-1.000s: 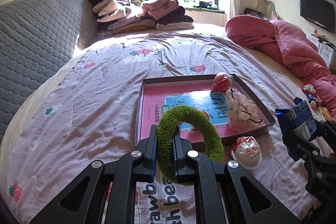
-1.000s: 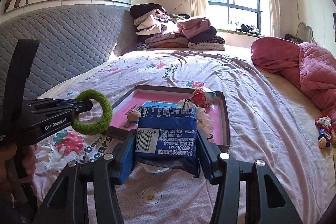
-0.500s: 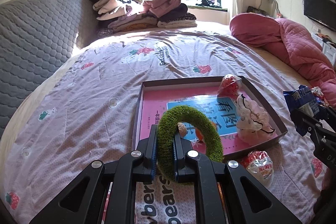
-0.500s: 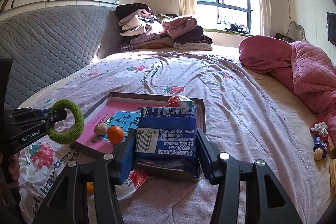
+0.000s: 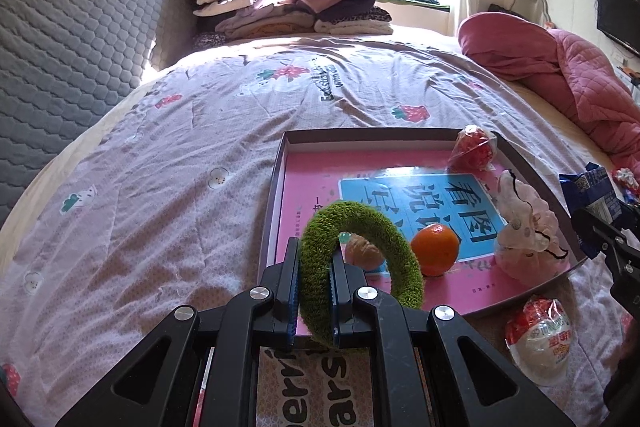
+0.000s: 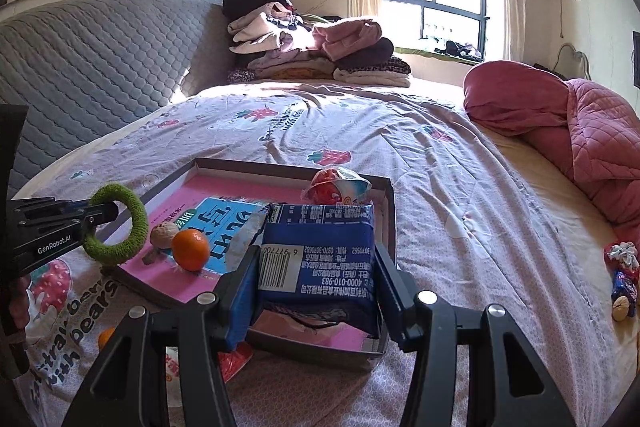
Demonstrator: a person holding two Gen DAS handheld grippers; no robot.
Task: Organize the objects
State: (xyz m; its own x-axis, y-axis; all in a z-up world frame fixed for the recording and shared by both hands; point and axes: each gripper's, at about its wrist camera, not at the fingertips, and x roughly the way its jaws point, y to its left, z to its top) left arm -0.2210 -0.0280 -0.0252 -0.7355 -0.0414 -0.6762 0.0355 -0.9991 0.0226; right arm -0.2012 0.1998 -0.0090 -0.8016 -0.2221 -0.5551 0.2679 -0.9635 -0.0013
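My left gripper (image 5: 314, 259) is shut on a fuzzy green ring (image 5: 390, 227), held upright over the near left corner of the shallow box tray (image 5: 276, 187). My right gripper (image 6: 316, 259) is shut on a blue snack packet (image 6: 320, 251), held above the tray's near right part. On the tray's pink and blue floor lie an orange (image 5: 435, 242), a walnut (image 5: 362, 251), a red-wrapped snack (image 5: 472, 147) and a pale lacy scrunchie (image 5: 524, 227). In the right wrist view the green ring (image 6: 136, 211) hangs at the tray's left edge.
A wrapped red and white snack (image 5: 538, 339) lies on the bed just outside the tray's near edge. Small toys (image 6: 622, 275) sit at the right. Folded clothes (image 5: 288, 3) are stacked by the grey headboard (image 5: 72, 51), and a pink quilt (image 5: 568, 75) is bunched at the right.
Both grippers have moved forward and down toward the tray, still holding the ring and the packet. The orange and walnut have come into view in the tray.
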